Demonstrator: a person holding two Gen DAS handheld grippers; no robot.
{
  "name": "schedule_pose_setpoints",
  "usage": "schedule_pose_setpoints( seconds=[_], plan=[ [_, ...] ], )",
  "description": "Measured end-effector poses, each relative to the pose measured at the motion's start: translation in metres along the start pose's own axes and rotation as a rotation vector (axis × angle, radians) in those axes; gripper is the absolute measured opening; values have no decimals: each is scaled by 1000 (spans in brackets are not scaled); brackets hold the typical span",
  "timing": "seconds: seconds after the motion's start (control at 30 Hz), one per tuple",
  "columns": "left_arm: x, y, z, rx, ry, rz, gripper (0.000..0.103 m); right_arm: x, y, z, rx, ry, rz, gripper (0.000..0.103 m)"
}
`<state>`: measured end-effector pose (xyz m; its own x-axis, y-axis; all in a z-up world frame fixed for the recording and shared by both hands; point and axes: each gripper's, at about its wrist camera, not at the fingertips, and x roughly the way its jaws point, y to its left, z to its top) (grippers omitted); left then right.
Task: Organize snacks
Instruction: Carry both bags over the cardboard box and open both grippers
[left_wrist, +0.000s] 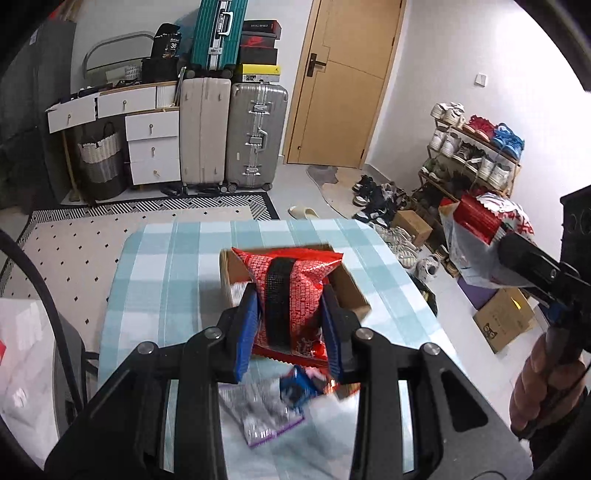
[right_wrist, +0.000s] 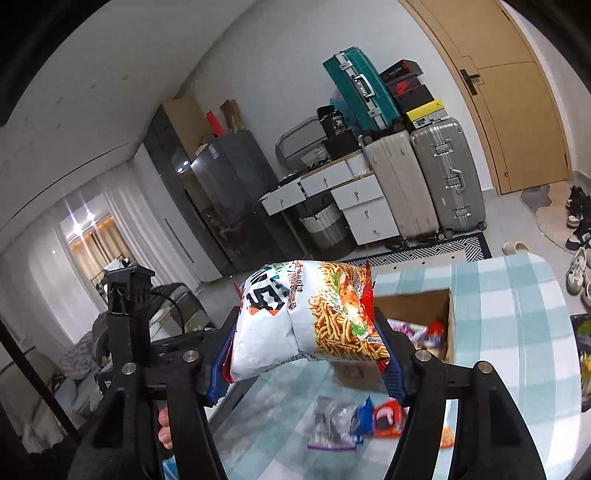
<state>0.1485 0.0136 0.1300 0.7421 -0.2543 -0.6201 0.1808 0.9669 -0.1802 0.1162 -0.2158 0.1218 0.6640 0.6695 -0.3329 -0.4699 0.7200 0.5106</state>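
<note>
So the biggest thing we've got here is the table (left_wrist: 155, 258) with its blue and white checked cloth, taking up most of the lower half of both views. Sitting on it toward the far side is an open cardboard box (left_wrist: 351, 291), and from the right wrist view we can see a few snack packets already lying inside it.

Next down in size: the white snack bag (right_wrist: 295, 325) with fried noodle sticks printed on it. Our right gripper (right_wrist: 306, 373) has it pinched at the sides between the blue pads, jaws about halfway apart with the bag bulging out between them, held up in the air above the near edge of the table. In the left view that same bag shows off to the right, clear of the table.

Then the red snack bag (left_wrist: 291, 299) with the black stripe down the middle. Our left gripper (left_wrist: 291, 354) is clamped tight on it, squeezing it at the waist so it puffs out above the pads. It hangs above the table, and in the left view it sits in front of the box.

Smallest stuff: three loose packets still lie on the cloth near us, a clear one with purple trim (left_wrist: 266, 417), a blue one (right_wrist: 364, 417) and an orange-red one (right_wrist: 388, 419), all blurry, touching or overlapping
</note>
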Motion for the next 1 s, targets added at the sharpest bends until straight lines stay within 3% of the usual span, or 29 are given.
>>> schedule_pose_setpoints(
  seconds=[0.23, 0.4, 0.73, 1.0],
  plan=[
    [73, 1, 46, -45, 33, -4, 29, 44, -25, 33, 26, 34, -47, 66],
    [126, 6, 59, -69, 71, 2, 29, 79, -49, 40, 29, 69, -87, 66],
    [225, 21, 38, -69, 180, 28, 29, 141, -109, 20, 52, 154, -133, 66],
    [262, 33, 26, -101, 222, 36, 29, 173, -135, -6, 56, 224, -188, 66]
  ],
)
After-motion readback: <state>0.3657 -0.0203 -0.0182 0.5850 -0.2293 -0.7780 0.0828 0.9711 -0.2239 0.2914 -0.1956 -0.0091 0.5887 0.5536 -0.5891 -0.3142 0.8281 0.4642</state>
